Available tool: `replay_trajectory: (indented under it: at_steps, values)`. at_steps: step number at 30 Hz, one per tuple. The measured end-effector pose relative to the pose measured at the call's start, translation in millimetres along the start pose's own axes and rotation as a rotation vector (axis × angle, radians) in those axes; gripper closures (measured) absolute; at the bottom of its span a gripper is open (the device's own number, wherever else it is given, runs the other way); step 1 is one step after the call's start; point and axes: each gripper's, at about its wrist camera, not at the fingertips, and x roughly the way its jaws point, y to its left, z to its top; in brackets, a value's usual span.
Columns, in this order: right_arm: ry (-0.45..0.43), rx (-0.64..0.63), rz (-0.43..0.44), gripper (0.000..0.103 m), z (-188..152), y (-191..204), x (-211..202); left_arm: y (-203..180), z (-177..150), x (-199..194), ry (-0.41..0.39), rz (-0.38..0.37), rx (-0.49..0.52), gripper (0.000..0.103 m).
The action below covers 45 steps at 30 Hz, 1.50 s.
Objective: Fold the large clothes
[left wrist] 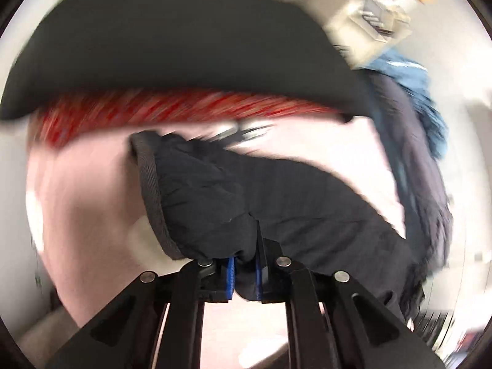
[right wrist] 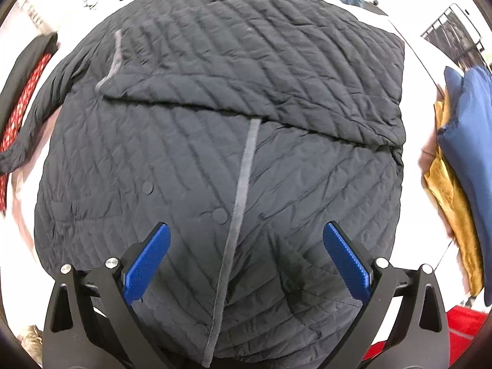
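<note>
A black quilted jacket (right wrist: 215, 141) with a grey front placket lies spread on the white table (right wrist: 421, 117), one sleeve folded across its chest. My right gripper (right wrist: 246, 258) hovers open above the jacket's lower front, holding nothing. My left gripper (left wrist: 244, 272) is shut on the cuff end of the jacket's other sleeve (left wrist: 233, 203), which is lifted off the table (left wrist: 92, 203); this view is motion-blurred.
A folded black and red garment (left wrist: 172, 70) lies at the table's left, also in the right wrist view (right wrist: 21, 89). Blue and gold clothes (right wrist: 461, 160) are stacked at the right. A blue garment (left wrist: 412, 92) sits beyond the jacket. Something red (right wrist: 461, 326) shows at lower right.
</note>
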Motion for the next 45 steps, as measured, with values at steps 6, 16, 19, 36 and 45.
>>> replay_trajectory:
  at_steps: [6,16,19,36,45]
  values:
    - [-0.013,0.074,0.027,0.005,14,-28,0,-155,8,-51,-0.152,-0.158,0.327,0.095]
    - [-0.034,0.234,0.027,0.005,8,-90,-8,-387,-147,-35,-0.015,-0.395,0.820,0.095]
    - [-0.025,0.294,0.016,0.005,0,-109,-4,-423,-228,-15,0.080,-0.400,0.969,0.095]
    - [-0.026,0.373,-0.019,0.005,10,-155,2,-410,-379,67,0.319,-0.198,1.353,0.009]
    - [-0.118,0.161,0.074,0.005,114,-94,-6,-357,-278,105,0.154,0.036,1.232,0.009]
